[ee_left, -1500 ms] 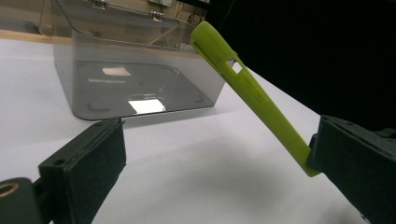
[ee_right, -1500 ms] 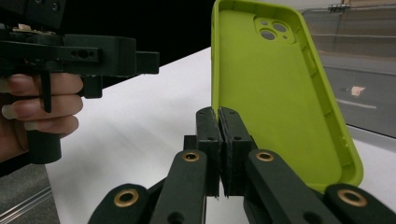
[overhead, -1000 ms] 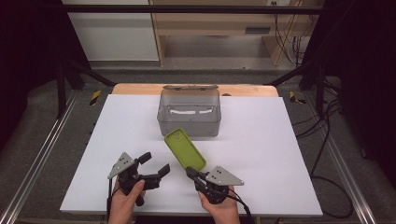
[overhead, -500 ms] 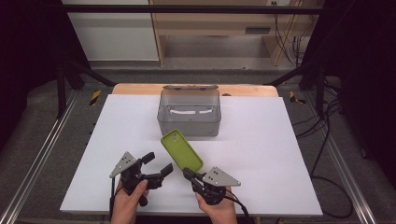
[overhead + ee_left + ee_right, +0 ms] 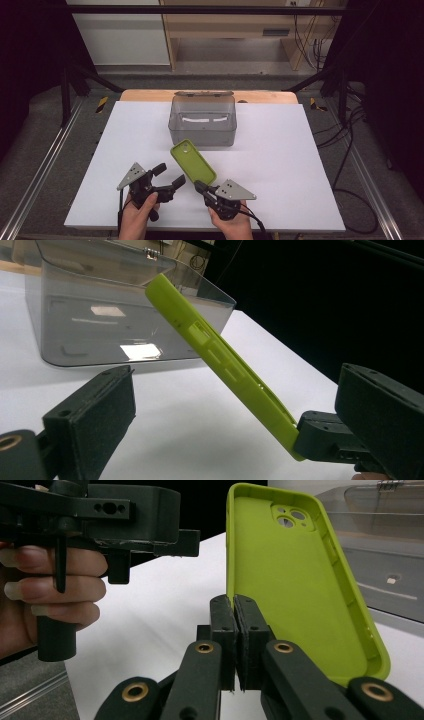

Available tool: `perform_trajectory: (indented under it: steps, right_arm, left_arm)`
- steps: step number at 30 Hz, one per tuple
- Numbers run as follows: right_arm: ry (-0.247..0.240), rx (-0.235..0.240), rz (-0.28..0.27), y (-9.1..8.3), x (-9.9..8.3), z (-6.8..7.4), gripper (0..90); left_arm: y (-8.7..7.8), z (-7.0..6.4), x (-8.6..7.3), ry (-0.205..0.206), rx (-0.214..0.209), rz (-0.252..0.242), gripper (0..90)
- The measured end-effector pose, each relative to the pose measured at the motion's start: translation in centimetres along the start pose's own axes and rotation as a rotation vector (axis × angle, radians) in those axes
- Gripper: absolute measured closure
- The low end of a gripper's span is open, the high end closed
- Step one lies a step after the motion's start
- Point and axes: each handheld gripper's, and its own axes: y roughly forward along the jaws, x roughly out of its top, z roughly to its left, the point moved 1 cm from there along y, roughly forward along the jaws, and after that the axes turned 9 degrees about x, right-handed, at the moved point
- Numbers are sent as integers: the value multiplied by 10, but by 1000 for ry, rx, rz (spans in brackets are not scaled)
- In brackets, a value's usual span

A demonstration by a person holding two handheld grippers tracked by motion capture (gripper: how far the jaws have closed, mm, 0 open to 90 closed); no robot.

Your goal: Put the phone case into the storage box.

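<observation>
A lime-green phone case is held tilted up off the white table, hollow side up. My right gripper is shut on its near edge; in the right gripper view the jaws pinch the rim of the case at my right gripper. My left gripper stands open just left of the case, with nothing between its jaws. In the left gripper view, the case slants across ahead of my left gripper.
A clear grey plastic box stands open-topped at the table's far middle, just behind the case. A hand holds the left gripper close beside the right one. Cables trail toward the front table edge.
The right gripper has carried the case slightly left and nearer. The left gripper has drifted a little right toward it, still open.
</observation>
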Motion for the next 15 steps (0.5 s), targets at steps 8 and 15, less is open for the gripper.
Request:
perform_trajectory:
  steps: [8,15]
  right_arm:
    - [-3,-3,-6,0,2,1,881]
    - [-3,-1,-3,2,1,1,881]
  left_arm:
    - [-1,0,4,-25,2,-12,39]
    - [0,-4,5,-39,-11,-11,54]
